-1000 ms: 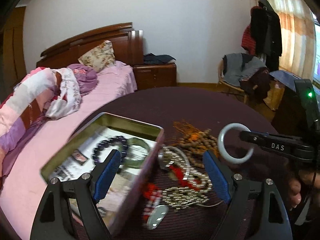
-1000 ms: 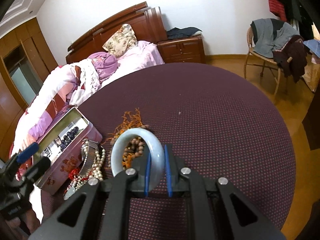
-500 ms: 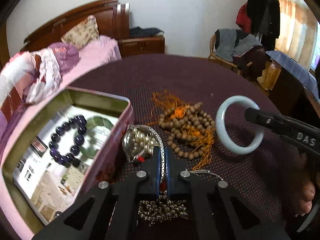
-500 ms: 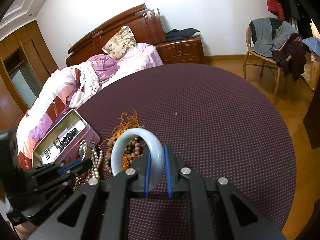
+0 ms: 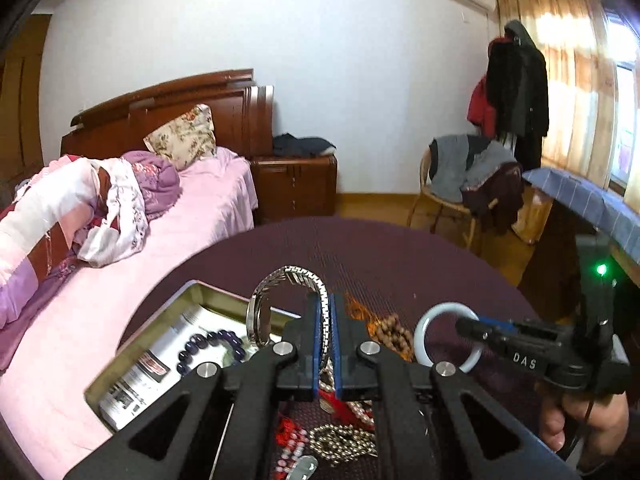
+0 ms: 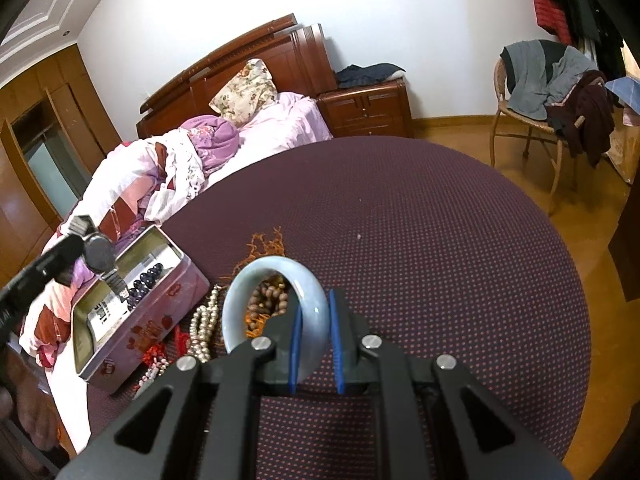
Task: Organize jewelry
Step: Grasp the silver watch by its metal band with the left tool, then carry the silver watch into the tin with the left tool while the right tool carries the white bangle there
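Note:
My left gripper (image 5: pixel 327 320) is shut on the band of a silver metal watch (image 5: pixel 280 280) and holds it lifted above the open tin box (image 5: pixel 168 320). The watch also shows in the right wrist view (image 6: pixel 98 256), over the tin (image 6: pixel 160 312). The tin holds a dark purple bead bracelet (image 5: pixel 212 348). My right gripper (image 6: pixel 314 320) is shut on a pale blue-white jade bangle (image 6: pixel 256 280), held above the table; the bangle also shows in the left wrist view (image 5: pixel 424 332). A brown wooden bead string with orange tassels (image 5: pixel 388 332), pearl and red beads (image 6: pixel 200 328) lie on the table.
The round table has a dark maroon dotted cloth (image 6: pixel 440 240). A bed with pink bedding (image 5: pixel 180 220) stands right behind the tin on the left. A chair with clothes (image 6: pixel 552 92) and a nightstand (image 6: pixel 368 108) stand beyond the table.
My left gripper shut on the silver watch on the table and lifted it up over the tin. My right gripper kept hold of the jade bangle and stayed nearly in place.

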`<action>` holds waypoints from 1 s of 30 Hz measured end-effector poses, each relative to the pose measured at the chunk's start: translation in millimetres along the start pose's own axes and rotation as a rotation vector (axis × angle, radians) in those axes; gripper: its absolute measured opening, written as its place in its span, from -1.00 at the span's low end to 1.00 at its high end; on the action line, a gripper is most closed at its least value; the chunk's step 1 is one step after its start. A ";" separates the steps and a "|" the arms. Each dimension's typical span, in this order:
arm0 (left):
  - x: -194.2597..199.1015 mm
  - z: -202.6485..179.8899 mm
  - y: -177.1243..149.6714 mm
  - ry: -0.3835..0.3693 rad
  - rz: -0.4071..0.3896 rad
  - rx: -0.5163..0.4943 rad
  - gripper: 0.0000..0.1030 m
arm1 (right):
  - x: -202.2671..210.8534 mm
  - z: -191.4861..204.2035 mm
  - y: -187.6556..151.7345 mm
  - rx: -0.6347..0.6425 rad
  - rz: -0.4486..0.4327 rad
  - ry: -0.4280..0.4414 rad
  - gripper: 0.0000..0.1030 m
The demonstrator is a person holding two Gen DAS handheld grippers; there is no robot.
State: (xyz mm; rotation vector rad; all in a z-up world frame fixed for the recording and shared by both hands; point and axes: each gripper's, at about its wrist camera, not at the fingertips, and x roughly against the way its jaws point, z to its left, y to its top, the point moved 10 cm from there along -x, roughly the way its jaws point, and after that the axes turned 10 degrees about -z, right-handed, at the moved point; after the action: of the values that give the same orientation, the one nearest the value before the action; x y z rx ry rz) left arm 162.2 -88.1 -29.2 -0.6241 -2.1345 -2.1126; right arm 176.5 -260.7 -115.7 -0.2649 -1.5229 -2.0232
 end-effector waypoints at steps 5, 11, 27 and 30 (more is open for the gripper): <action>4.8 12.2 10.3 0.021 -0.032 -0.001 -0.94 | 3.1 5.9 7.6 0.005 -0.012 0.020 -0.70; 7.2 27.5 7.4 0.047 -0.034 0.011 -0.94 | 1.1 23.9 13.8 0.041 -0.015 0.043 -0.70; 12.3 65.8 -15.1 0.118 0.008 0.049 -0.94 | -7.7 72.4 18.2 0.121 -0.006 0.108 -0.70; 12.1 74.7 -18.9 0.132 0.015 0.064 -0.94 | -10.0 79.7 17.0 0.136 -0.001 0.117 -0.70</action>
State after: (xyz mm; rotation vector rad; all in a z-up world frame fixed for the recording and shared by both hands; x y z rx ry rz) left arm 161.9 -12.1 -46.7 -0.4786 -2.1099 -2.0087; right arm 179.3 -186.5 -80.8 -0.0897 -1.5781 -1.8908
